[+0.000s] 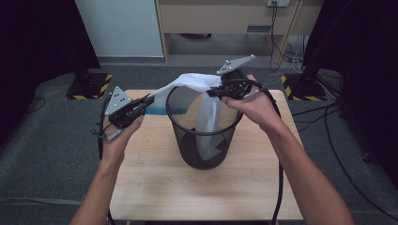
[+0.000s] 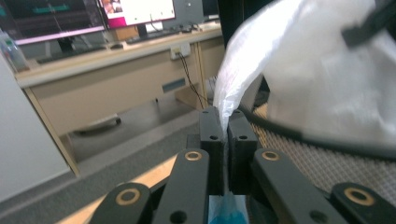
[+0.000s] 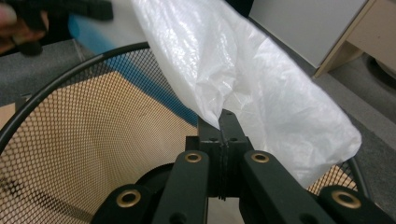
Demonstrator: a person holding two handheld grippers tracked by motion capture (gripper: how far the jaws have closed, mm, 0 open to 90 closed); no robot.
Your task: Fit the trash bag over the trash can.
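Above the bin (image 1: 206, 140), the bag (image 1: 192, 84) stretches left to right.

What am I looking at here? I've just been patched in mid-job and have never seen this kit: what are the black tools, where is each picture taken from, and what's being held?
A person holds a hand-operated two-jaw gripper in each hand. The high view looks down from above their side of the wooden table; each of the other two pictures comes from a camera riding on one gripper, looking along its black jaws. On the table stands a black mesh bin. The left gripper and the right gripper are each shut on an edge of a white plastic bag, holding it stretched over the bin's mouth, its lower part hanging inside.
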